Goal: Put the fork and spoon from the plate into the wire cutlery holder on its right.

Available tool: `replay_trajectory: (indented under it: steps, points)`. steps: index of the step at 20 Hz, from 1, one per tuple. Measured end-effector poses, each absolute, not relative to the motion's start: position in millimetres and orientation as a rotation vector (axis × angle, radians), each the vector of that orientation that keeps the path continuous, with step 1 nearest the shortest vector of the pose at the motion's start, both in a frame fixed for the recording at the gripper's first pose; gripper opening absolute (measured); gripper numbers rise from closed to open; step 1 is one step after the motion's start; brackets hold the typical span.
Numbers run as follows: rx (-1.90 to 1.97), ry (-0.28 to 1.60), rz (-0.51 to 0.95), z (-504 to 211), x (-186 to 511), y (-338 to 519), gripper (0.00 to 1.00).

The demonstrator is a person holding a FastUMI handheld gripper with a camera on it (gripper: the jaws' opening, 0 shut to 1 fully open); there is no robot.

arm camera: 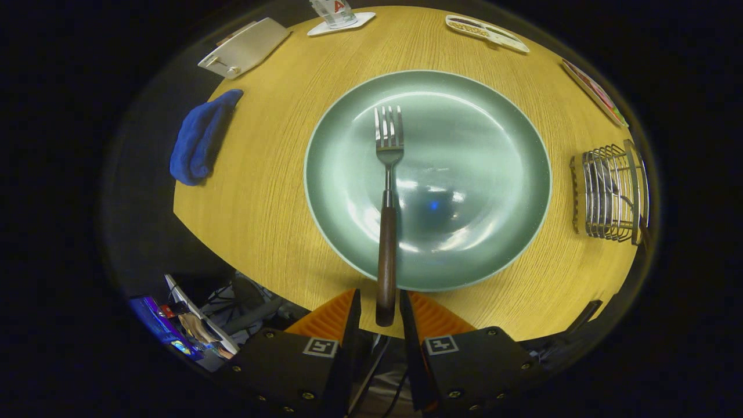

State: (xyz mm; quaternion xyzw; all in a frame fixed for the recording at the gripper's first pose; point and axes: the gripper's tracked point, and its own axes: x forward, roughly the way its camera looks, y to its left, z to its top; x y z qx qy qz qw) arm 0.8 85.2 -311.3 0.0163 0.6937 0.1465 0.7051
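Observation:
A fork (387,203) with a dark wooden handle lies on the pale green plate (493,145), tines pointing away from me. Its handle sticks out over the plate's near rim. The end of that handle sits between the fingers of my gripper (380,297), which is open, with a small gap showing on the left side of the handle. The wire cutlery holder (612,194) stands on the table to the right of the plate. Through its wires I make out a shape that looks like a spoon (602,173).
The plate rests on a round wooden table (273,191). A blue cloth (200,139) hangs over its left edge. A metal clip holder (244,46), a small stand (339,17) and two flat cards (487,32) lie along the far rim.

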Motion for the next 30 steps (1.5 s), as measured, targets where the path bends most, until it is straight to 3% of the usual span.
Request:
replay_trajectory:
  steps: [6, 9, 12, 13, 23, 30]
  points:
    - [0.048, 1.523, 0.318, -316, 4, 84, 0.4]
    - [0.074, 1.522, 0.31, -315, 3, 83, 0.13]
    - [0.036, 1.478, 0.324, -313, 7, 79, 0.13]
    - [0.027, 1.47, 0.322, -312, 7, 78, 0.04]
    - [-0.08, 1.437, 0.422, -270, 2, 56, 0.03]
    - [-0.206, 1.478, 0.429, -226, -15, -8, 0.03]
